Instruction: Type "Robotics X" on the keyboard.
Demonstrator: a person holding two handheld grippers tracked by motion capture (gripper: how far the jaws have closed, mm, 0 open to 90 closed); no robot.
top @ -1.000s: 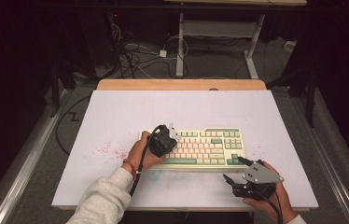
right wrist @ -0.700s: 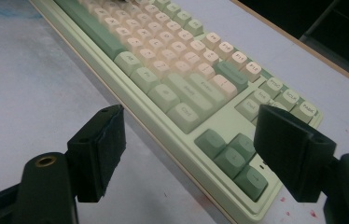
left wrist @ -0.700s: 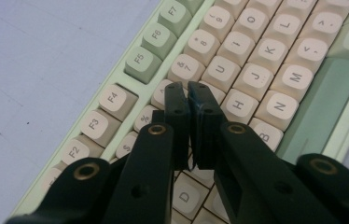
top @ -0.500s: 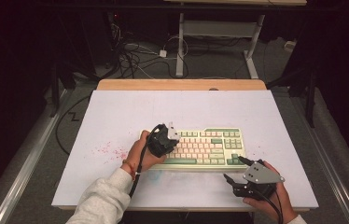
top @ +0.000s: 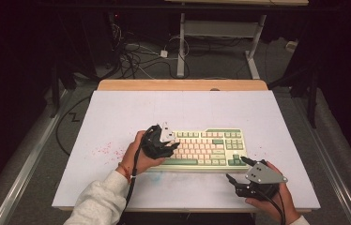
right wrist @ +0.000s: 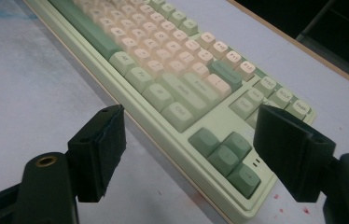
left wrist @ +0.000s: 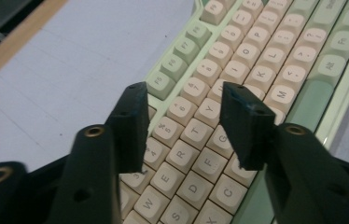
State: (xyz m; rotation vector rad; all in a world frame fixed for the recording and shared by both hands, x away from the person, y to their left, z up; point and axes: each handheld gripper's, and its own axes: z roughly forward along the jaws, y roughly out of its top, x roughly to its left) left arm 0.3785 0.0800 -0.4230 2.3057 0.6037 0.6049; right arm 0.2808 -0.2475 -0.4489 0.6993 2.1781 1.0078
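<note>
A pale green mechanical keyboard with cream and sage keycaps (top: 204, 147) lies flat on the white-topped bench (top: 117, 117), a little toward the person's side and right of the middle. The left hand-held gripper (top: 166, 146) hovers over the keyboard's left end, gripped by a hand in a white knitted sleeve (top: 98, 201). Its black jaws have just been opening and now stand moderately apart; in the left gripper view (left wrist: 182, 116) they frame the letter rows around the T, G and Y keys, and nothing sits between the pads, which are clear of the keycaps.

The right hand-held gripper (top: 239, 171) waits just off the keyboard's near right corner, low over the bare bench, with the grey three-cornered plate (top: 263, 172) on top. Its jaws are spread wide and empty; in the right gripper view (right wrist: 189, 149) they look across the green arrow keys (right wrist: 226, 151) at that corner without touching them.

A scatter of small red specks (top: 103, 150) marks the bench surface left of the keyboard, and a wooden edge strip (top: 183, 85) runs along the bench's far side
</note>
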